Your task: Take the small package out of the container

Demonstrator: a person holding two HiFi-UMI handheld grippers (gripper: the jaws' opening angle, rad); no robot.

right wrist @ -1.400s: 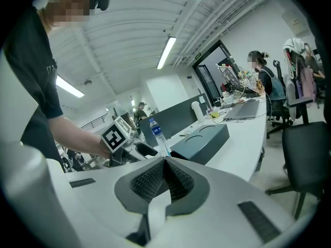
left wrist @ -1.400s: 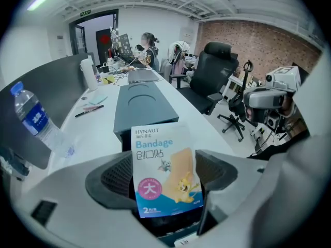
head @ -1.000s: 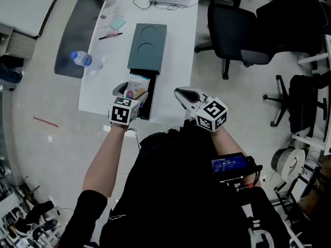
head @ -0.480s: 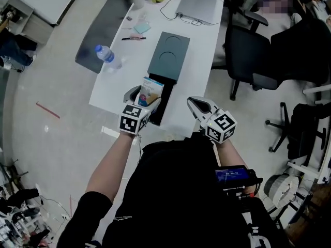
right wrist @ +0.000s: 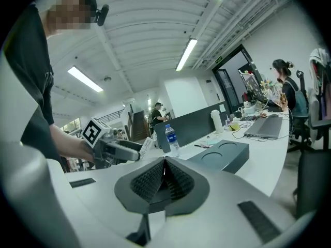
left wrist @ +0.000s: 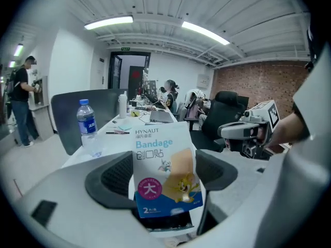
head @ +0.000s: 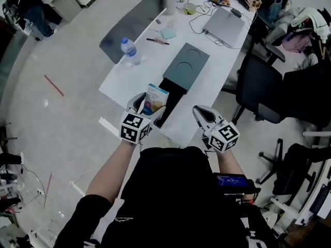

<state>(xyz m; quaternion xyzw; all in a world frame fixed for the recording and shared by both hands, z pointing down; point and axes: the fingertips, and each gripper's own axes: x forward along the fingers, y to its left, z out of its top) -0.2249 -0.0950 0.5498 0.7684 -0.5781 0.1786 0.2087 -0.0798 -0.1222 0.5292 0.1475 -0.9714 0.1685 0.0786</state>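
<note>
My left gripper (head: 146, 104) is shut on a small white and blue bandage package (head: 154, 99), which stands upright between its pads (left wrist: 116, 177) with a cartoon print on the package (left wrist: 166, 175). It hangs above the near open end of the dark green container (head: 182, 71) on the white table (head: 204, 94). My right gripper (head: 201, 113) floats over the table's near edge to the right, jaws pressed together with nothing between them. In the right gripper view the shut right gripper (right wrist: 164, 177) faces the container (right wrist: 222, 155), and the left gripper (right wrist: 120, 150) appears at the left.
A water bottle (head: 129, 50), a pen (head: 158, 41), a sticky pad (head: 167, 33), a laptop (head: 224, 26) and a white cup (head: 170, 1) lie farther along the table. Black office chairs (head: 269, 92) stand to the right. People work at the far desks.
The left gripper has lifted the package up and clear of the container's open end. The head view has swung, so the table now runs diagonally. The right gripper stays shut beside it.
</note>
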